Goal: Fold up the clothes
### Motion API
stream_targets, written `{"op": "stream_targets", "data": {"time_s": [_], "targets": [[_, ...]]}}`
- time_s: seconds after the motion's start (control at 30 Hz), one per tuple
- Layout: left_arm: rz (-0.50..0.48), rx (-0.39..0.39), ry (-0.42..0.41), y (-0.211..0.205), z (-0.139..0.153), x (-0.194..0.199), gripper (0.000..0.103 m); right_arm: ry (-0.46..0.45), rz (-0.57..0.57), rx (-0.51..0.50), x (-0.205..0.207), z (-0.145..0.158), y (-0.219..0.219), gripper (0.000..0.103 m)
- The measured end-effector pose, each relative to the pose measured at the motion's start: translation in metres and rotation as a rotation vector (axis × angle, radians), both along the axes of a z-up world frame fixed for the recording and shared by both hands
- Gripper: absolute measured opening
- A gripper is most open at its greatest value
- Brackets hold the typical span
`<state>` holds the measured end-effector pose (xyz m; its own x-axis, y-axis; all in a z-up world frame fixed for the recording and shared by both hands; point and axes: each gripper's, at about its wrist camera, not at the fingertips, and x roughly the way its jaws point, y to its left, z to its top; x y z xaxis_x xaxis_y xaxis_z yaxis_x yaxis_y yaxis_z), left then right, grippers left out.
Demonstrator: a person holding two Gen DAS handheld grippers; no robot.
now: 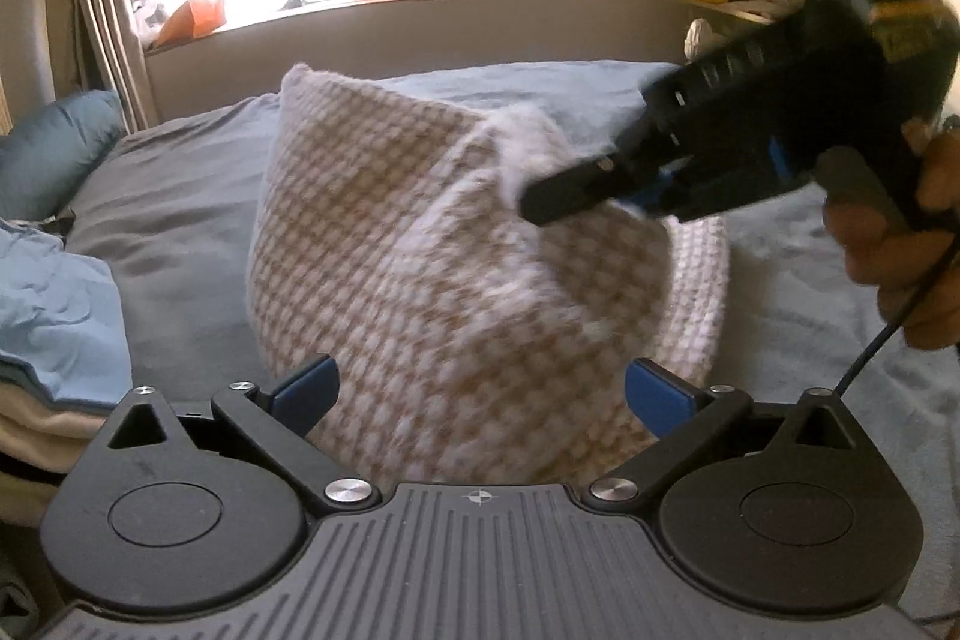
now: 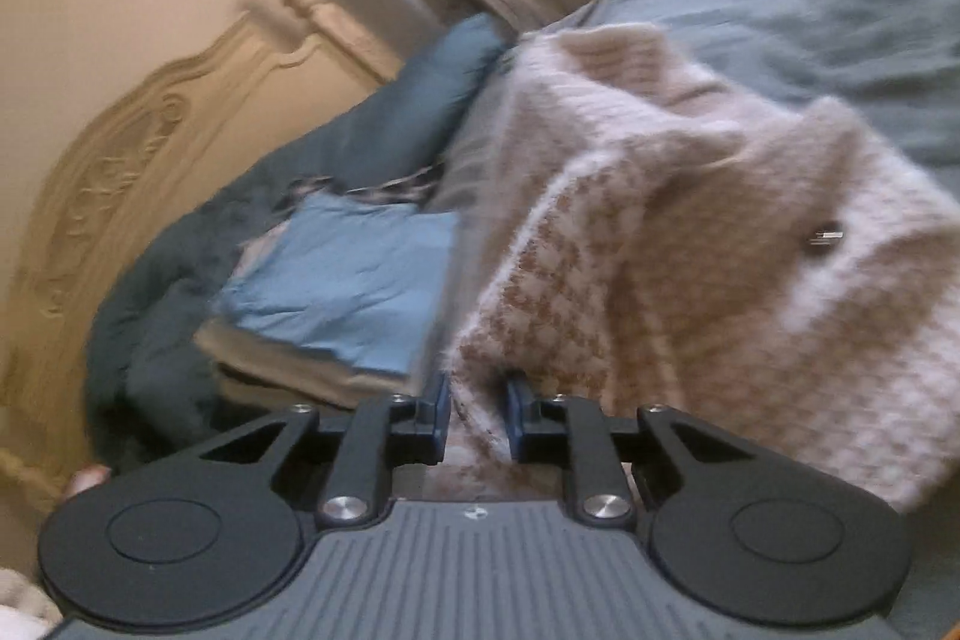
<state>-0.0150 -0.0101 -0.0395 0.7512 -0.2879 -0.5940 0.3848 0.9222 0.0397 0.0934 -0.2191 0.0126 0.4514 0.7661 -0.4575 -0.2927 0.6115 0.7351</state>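
Observation:
A tan-and-white houndstooth knit sweater [image 1: 444, 274] rises off the grey bed, pulled up at one corner. My right gripper [image 1: 540, 202] comes in from the right in a person's hand and is shut on that raised edge. In the right wrist view the same sweater [image 2: 690, 244] fills the right half, and my right gripper [image 2: 478, 415] pinches a fold of its hem between the blue pads. My left gripper [image 1: 480, 391] stands open low in front of the sweater, its blue pads either side of the cloth without pressing it.
A stack of folded clothes, light blue on top [image 1: 54, 316] [image 2: 342, 286], lies at the left on the bed [image 1: 180, 220]. A dark blue pillow [image 1: 54, 148] and carved headboard [image 2: 150, 148] lie behind it. A window sill [image 1: 336, 4] with clutter runs behind.

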Motion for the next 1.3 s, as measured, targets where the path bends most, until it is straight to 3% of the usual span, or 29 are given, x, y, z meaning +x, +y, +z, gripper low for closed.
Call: {"op": "stream_targets", "data": {"time_s": [0.17,0.27,0.53,0.67,0.73,0.97,1.1,1.17,1.3], "targets": [[0.059,0.029,-0.069,0.001,0.004,-0.012,0.103,-0.015,0.108,0.080,0.013,0.017,0.030,0.017],[0.128,0.006,-0.087,0.010,0.007,-0.015,0.103,-0.008,0.194,0.100,0.030,0.024,0.064,0.017],[0.331,-0.076,-0.015,0.042,-0.001,-0.008,0.103,-0.019,0.445,-0.041,0.037,0.041,0.164,0.019],[0.377,-0.114,-0.002,0.052,-0.001,-0.010,0.103,0.009,0.472,-0.031,0.039,0.039,0.169,0.032],[0.386,-0.116,-0.012,0.058,0.000,-0.006,0.102,0.031,0.480,-0.010,0.041,0.037,0.168,0.033],[0.342,-0.143,-0.051,0.066,0.008,-0.007,0.099,0.086,0.526,0.040,0.049,0.038,0.156,0.049],[0.316,-0.159,-0.062,0.069,0.013,-0.010,0.100,0.079,0.572,0.017,0.053,0.047,0.150,0.054],[0.318,-0.164,-0.051,0.069,0.013,-0.008,0.100,0.099,0.620,0.011,0.056,0.050,0.151,0.065],[0.325,-0.203,-0.027,0.073,0.017,-0.006,0.100,0.099,0.679,-0.055,0.060,0.054,0.155,0.068]]}}
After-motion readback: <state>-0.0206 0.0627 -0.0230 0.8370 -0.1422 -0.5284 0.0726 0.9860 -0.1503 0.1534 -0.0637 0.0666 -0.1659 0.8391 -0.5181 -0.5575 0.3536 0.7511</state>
